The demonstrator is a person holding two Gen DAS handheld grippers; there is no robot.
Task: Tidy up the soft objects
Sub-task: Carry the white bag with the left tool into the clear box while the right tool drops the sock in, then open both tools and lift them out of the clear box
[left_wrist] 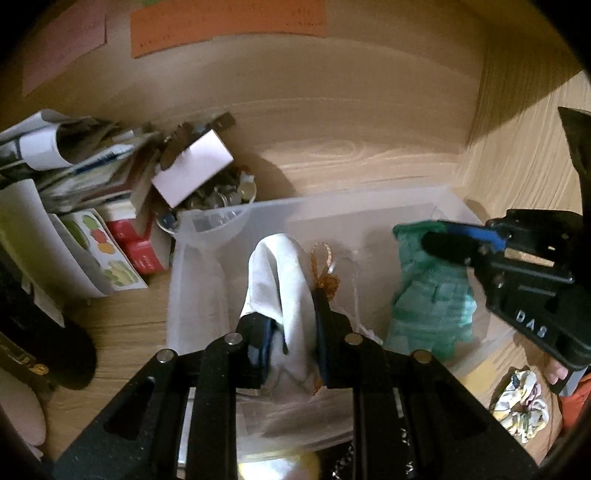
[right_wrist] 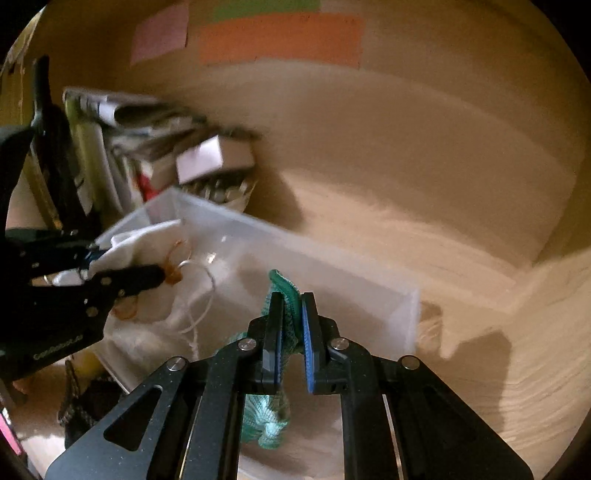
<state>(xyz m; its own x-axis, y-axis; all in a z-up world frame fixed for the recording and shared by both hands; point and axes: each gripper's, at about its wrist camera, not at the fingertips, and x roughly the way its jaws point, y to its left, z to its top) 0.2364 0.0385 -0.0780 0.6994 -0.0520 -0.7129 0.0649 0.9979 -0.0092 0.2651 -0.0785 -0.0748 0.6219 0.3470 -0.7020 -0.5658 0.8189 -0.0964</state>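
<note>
On the far left of the wooden counter (left_wrist: pixel 351 155) stood a messy stack of papers and books (left_wrist: pixel 70 158). Next to it was a red box (left_wrist: pixel 138 245). A white card (left_wrist: pixel 192 168) leaned over a small bowl of shiny round things (left_wrist: pixel 225 195); it was too blurry to tell what they were. On the wall behind hung a pink paper (left_wrist: pixel 66 40) and an orange paper (left_wrist: pixel 229 26).

In the middle sat a clear plastic bin (left_wrist: pixel 369 210). The bowl was just beside its back left corner.

The left gripper (left_wrist: pixel 286 328) hung over the left part of the bin. Its fingers (left_wrist: pixel 325 314) were closed tight on a white cloth pouch (left_wrist: pixel 277 273), which poked up between them. A bit of orange ribbon (left_wrist: pixel 325 273) stuck out next to the pouch, touching the right finger. In the right wrist view, a thin white string (right_wrist: pixel 201 295) looped down from the pouch into the bin.

Farther right, the right gripper (left_wrist: pixel 439 242) reached in from the side over the right part of the bin. Its fingers (right_wrist: pixel 308 325) were almost closed, pinching a green knitted cloth (left_wrist: pixel 432 306) near its top. The rest of the green cloth hung down inside the bin, well apart from the white pouch.

On the counter near the front right corner of the bin lay a flowery scrunchie (left_wrist: pixel 524 402).
</note>
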